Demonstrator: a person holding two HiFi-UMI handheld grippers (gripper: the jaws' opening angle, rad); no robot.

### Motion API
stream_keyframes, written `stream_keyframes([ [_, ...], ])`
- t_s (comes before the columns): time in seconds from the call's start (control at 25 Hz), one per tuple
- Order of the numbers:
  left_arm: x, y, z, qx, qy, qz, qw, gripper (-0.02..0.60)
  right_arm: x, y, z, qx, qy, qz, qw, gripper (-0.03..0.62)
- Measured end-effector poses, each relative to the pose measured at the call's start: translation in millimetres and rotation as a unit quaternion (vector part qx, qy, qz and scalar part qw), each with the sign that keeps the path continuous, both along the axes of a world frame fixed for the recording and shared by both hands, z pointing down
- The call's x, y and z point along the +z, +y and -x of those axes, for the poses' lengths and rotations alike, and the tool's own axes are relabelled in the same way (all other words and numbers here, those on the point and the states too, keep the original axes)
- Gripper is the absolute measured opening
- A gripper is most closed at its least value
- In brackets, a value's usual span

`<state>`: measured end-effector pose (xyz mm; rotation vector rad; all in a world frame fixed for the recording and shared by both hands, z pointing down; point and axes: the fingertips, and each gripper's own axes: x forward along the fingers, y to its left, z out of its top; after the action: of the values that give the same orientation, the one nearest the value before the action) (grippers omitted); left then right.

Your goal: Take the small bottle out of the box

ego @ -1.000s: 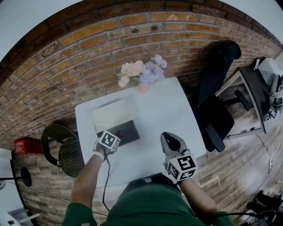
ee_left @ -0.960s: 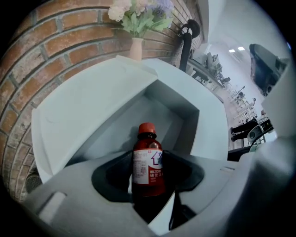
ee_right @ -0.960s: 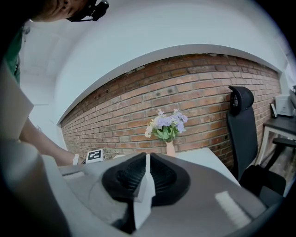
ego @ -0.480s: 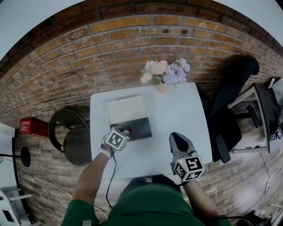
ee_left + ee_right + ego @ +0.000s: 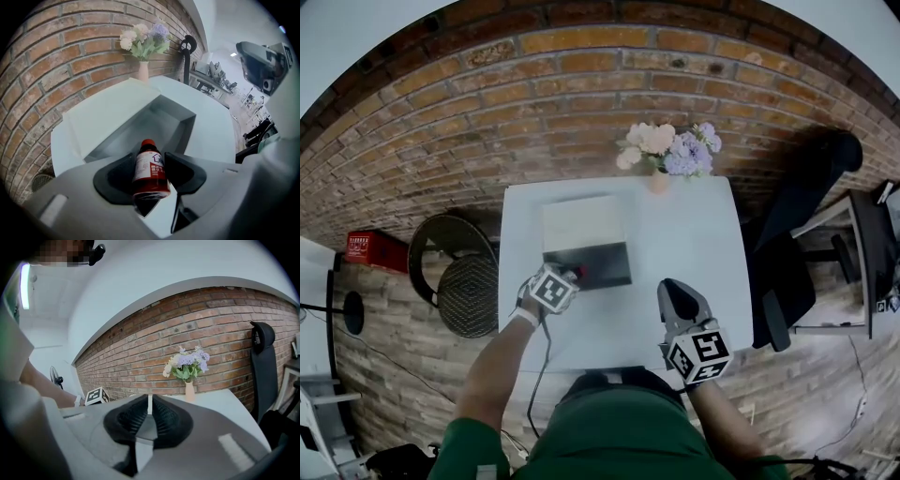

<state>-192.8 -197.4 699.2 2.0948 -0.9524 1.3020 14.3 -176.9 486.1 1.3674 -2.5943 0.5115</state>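
A small dark bottle (image 5: 150,168) with a red cap and a white label sits between the jaws of my left gripper (image 5: 151,171), which is shut on it. In the head view that gripper (image 5: 567,278) hangs at the near left corner of the open box (image 5: 587,264), the red cap (image 5: 581,272) just showing. The box has a dark grey inside and a white lid (image 5: 581,223) folded back toward the wall. My right gripper (image 5: 676,302) is held over the table's near right part, away from the box. Its jaws (image 5: 149,413) are shut on nothing.
A white table (image 5: 694,244) stands against a brick wall. A vase of flowers (image 5: 667,150) is at its far edge. A black office chair (image 5: 806,216) stands to the right, a round black stool (image 5: 467,292) to the left, and a red case (image 5: 367,249) on the floor.
The head camera has shifted, so the table sits further right in the picture. My left gripper still holds the bottle at the box's near left corner. The right gripper stays shut.
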Motion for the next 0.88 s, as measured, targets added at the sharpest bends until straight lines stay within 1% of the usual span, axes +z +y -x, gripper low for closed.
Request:
stream_keyframes([
  [0.12,4,-5,0,0.012,-0.013,0.003,0.9998,0.212,3,2,-3,0.004,-0.001,0.004,1.000,0.028],
  [0.24,11,-9,-8,0.044,-0.029,0.006,0.9986,0.213,7,4,-10,0.013,-0.001,0.010,1.000,0.028],
  [0.48,21,-7,-5,0.086,-0.102,0.045,0.9901,0.222,14,7,-24,0.030,-0.004,0.019,0.999,0.028],
  [0.56,22,-8,-5,0.099,-0.121,0.050,0.9864,0.225,15,7,-27,0.035,-0.007,0.021,0.999,0.028],
  [0.6,22,-9,-5,0.104,-0.128,0.051,0.9850,0.238,16,7,-29,0.036,-0.008,0.022,0.999,0.028],
  [0.68,23,-9,-8,0.113,-0.134,0.055,0.9830,0.236,17,6,-31,0.039,-0.010,0.025,0.999,0.028],
  [0.72,23,-8,-9,0.117,-0.136,0.058,0.9820,0.200,18,6,-32,0.040,-0.011,0.026,0.999,0.028],
  [0.8,24,-8,-10,0.126,-0.141,0.063,0.9799,0.199,21,5,-33,0.041,-0.012,0.028,0.999,0.028],
  [0.88,24,-8,-10,0.128,-0.140,0.066,0.9795,0.198,24,4,-34,0.041,-0.014,0.032,0.999,0.028],
])
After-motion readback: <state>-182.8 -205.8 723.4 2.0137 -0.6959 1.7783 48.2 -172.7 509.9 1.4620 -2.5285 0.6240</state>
